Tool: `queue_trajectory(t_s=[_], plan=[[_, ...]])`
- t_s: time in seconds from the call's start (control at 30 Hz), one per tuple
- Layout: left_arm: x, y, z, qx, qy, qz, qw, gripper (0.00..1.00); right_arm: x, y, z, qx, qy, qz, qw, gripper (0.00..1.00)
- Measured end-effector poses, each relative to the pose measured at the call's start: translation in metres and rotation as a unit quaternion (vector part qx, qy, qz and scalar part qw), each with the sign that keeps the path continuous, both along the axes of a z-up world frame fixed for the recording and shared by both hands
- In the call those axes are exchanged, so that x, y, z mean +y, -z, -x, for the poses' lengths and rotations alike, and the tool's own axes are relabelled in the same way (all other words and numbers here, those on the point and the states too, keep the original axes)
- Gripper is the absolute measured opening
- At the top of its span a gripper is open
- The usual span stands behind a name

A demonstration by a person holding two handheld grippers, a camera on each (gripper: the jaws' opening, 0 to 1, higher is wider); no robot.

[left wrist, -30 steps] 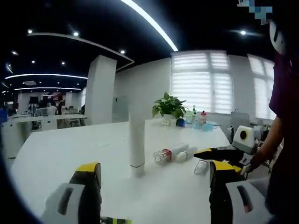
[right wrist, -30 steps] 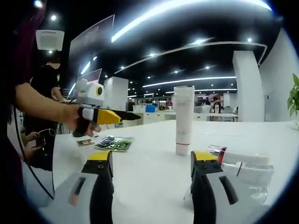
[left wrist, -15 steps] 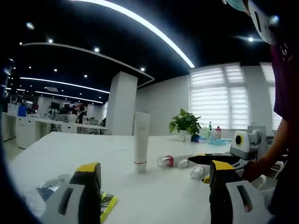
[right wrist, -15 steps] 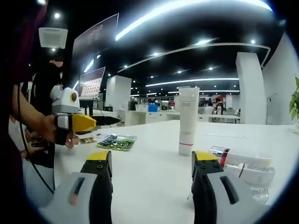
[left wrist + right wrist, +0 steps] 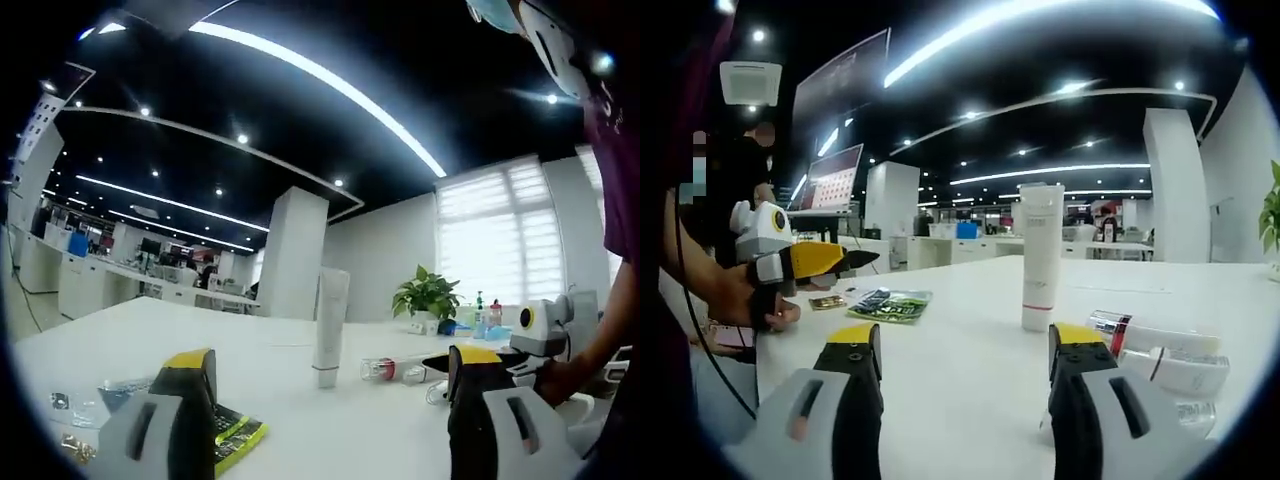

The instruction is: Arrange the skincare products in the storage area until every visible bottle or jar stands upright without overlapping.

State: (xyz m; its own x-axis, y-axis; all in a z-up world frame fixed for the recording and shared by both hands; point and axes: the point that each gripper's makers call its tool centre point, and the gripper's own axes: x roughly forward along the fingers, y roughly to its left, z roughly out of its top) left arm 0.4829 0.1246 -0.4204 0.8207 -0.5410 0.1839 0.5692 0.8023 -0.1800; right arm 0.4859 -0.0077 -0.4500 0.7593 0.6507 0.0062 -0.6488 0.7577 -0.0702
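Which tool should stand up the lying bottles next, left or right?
Probably right. In the right gripper view the lying bottles sit just past the right tool, which is open. The left tool is held off by the table edge, across from the upright tube.

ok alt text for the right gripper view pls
A white tube stands upright on a white table, with two bottles lying on their sides to its right. The right hand-held gripper is open in the foreground; the left hand-held gripper shows at left beside green packets.
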Motion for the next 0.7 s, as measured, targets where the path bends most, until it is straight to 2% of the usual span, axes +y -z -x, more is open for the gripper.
queue_trajectory(t_s=[0.3,0.57,0.7], plan=[[-0.001,0.003,0.007,0.003,-0.003,-0.004,1.0,0.99,-0.003,-0.004,-0.001,-0.001,0.002,-0.007,1.0,0.68],[-0.012,0.013,0.012,-0.005,0.013,-0.043,0.999,0.96,-0.002,-0.004,0.0,0.002,-0.003,-0.009,0.9999,0.68],[-0.01,0.012,0.011,-0.005,0.011,-0.036,0.9993,0.96,-0.004,-0.004,-0.002,0.008,-0.004,-0.009,0.9999,0.67]])
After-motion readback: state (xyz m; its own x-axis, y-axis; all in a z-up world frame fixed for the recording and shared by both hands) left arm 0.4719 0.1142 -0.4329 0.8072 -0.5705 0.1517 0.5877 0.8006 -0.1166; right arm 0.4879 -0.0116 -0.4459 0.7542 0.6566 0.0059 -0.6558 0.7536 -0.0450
